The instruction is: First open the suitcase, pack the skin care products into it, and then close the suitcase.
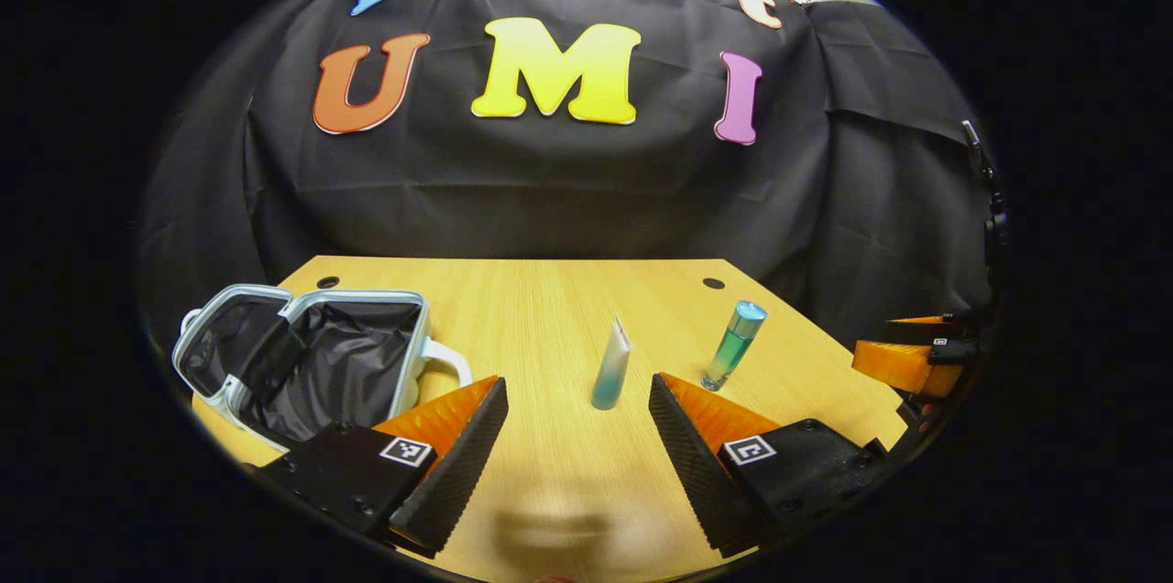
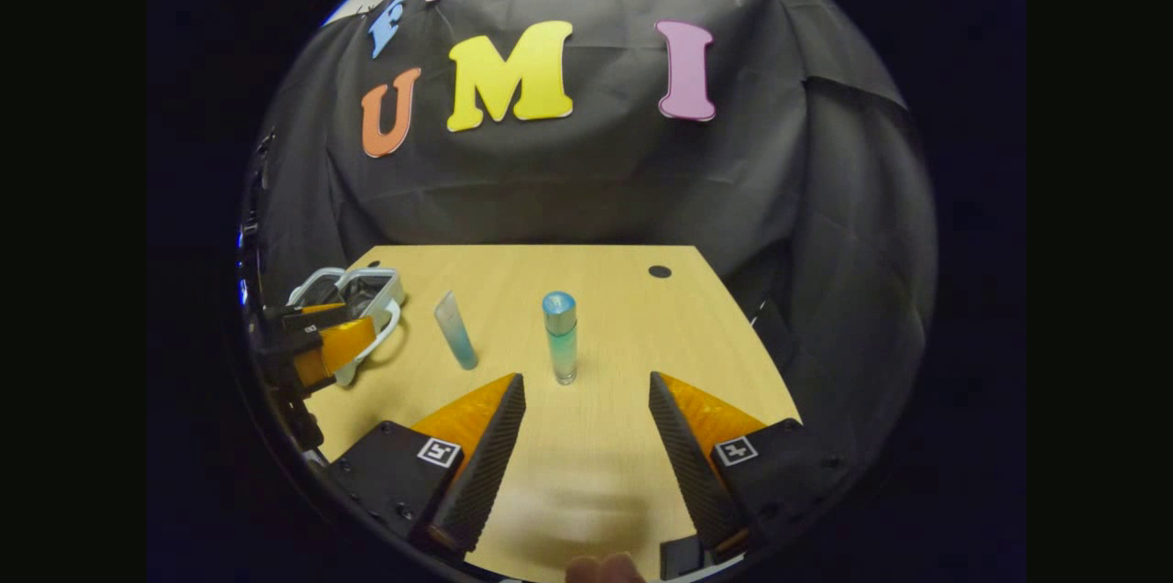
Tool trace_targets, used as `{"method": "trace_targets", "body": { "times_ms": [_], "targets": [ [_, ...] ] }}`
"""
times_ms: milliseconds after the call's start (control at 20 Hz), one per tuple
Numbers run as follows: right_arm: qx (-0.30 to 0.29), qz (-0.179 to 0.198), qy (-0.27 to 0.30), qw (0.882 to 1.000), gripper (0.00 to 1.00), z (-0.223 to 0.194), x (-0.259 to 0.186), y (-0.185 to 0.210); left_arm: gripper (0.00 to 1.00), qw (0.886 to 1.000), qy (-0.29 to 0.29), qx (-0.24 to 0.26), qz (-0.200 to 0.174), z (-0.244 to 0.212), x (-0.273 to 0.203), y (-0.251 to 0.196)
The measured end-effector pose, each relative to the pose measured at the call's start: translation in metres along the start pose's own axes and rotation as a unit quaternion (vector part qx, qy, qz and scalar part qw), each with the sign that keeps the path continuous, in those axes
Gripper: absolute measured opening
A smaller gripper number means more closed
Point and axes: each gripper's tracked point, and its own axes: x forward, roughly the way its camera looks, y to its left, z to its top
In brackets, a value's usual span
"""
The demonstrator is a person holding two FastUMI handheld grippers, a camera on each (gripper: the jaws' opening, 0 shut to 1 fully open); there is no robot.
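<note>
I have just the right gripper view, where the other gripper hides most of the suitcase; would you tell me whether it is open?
Observer: Yes. In the left gripper view the suitcase lies wide open on the table.
Operator: Thank you. Is anything packed inside?
Observer: Nothing I can see; just dark lining shows inside.
Operator: And is the left gripper holding anything?
Observer: No. The left gripper is open and empty, with the tube standing just beyond its fingers.

No readable text on tube (image 1: 612, 368), bottle (image 1: 735, 345) or suitcase (image 1: 312, 363)
</note>
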Motion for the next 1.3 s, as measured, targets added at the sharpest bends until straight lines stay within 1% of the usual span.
{"method": "trace_targets", "body": {
  "times_ms": [250,500,700,850,1050,1100,1150,1200,1250,1300],
  "targets": [
    [0.006,-0.001,0.031,0.999,0.81,-0.022,0.037,-0.01,0.99,0.999,0.038,-0.009,-0.015,-0.037,0.044,-0.022],
    [0.021,-0.007,0.064,0.998,0.82,-0.044,0.067,-0.022,0.99,0.998,0.058,-0.01,-0.021,-0.055,0.081,-0.031],
    [0.021,0.014,0.079,0.997,0.82,-0.05,0.096,-0.011,0.99,0.998,0.064,-0.004,-0.025,-0.06,0.109,-0.034],
    [0.031,0.028,0.089,0.995,0.82,-0.055,0.117,-0.006,0.99,0.997,0.076,-0.015,-0.021,-0.07,0.123,-0.035],
    [0.034,0.037,0.099,0.994,0.82,-0.058,0.132,-0.003,0.98,0.997,0.075,-0.02,-0.015,-0.073,0.135,-0.033],
    [0.032,0.038,0.1,0.994,0.82,-0.057,0.136,-0.002,0.95,0.997,0.075,-0.022,-0.016,-0.074,0.137,-0.033],
    [0.031,0.038,0.101,0.994,0.82,-0.06,0.139,-0.003,0.98,0.997,0.077,-0.024,-0.015,-0.076,0.138,-0.033],
    [0.033,0.038,0.103,0.993,0.82,-0.061,0.145,-0.002,0.94,0.997,0.078,-0.025,-0.013,-0.076,0.14,-0.032],
    [0.038,0.039,0.103,0.993,0.82,-0.061,0.149,0.0,0.74,0.997,0.077,-0.026,-0.009,-0.075,0.14,-0.03],
    [0.042,0.043,0.105,0.993,0.82,-0.062,0.154,0.005,0.7,0.997,0.075,-0.027,-0.008,-0.075,0.142,-0.03]
  ]
}}
